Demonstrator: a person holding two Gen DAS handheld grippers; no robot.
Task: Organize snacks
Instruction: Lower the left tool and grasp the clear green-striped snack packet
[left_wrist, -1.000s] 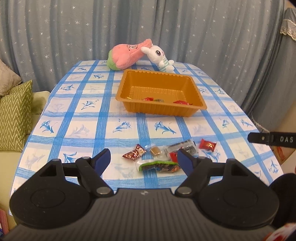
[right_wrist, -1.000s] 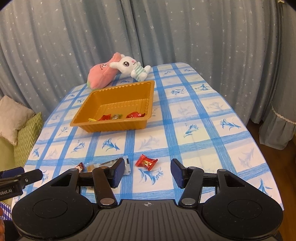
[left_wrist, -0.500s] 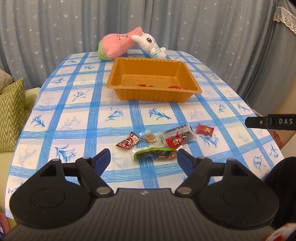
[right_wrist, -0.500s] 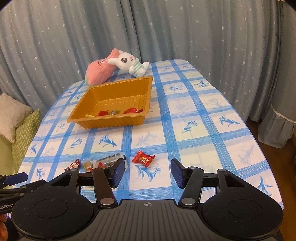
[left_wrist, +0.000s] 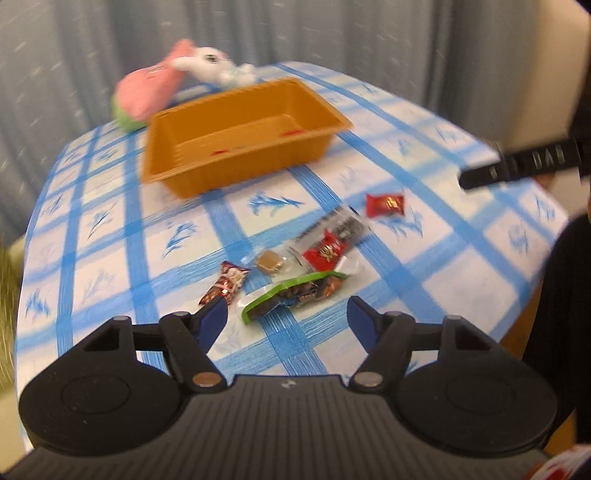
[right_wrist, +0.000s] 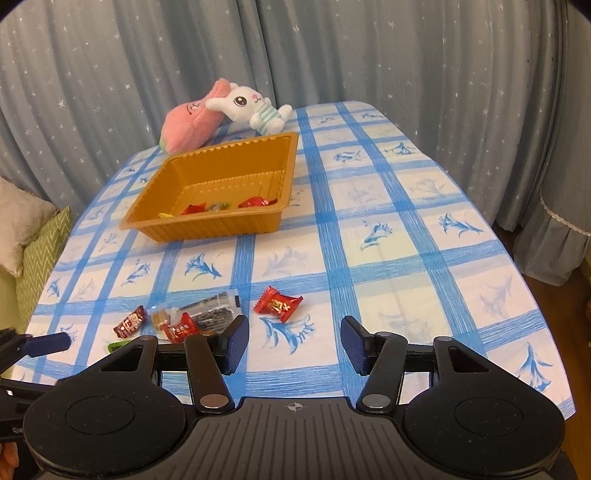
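Loose snacks lie near the table's front edge: a green-edged packet (left_wrist: 291, 295), a dark red packet (left_wrist: 225, 286), a caramel (left_wrist: 269, 260), a red packet (left_wrist: 325, 253) on a long clear packet (left_wrist: 340, 225), and a red candy (left_wrist: 384, 205). My left gripper (left_wrist: 288, 319) hovers just short of the green-edged packet. Its jaws are closing, with nothing between the pads. My right gripper (right_wrist: 294, 341) stands open and empty just behind the red candy (right_wrist: 277, 303). The orange tray (right_wrist: 207, 225) farther back holds a few wrapped sweets.
A pink plush (right_wrist: 192, 123) and a white rabbit plush (right_wrist: 251, 107) lie behind the tray. Star-patterned curtains close off the back. A green cushion (right_wrist: 40, 258) sits off the table's left side. The table's right edge drops to the floor.
The left gripper has sunk towards the snack cluster and rolled, tilting its view, and its jaws have narrowed. The right gripper has dropped slightly towards the red candy.
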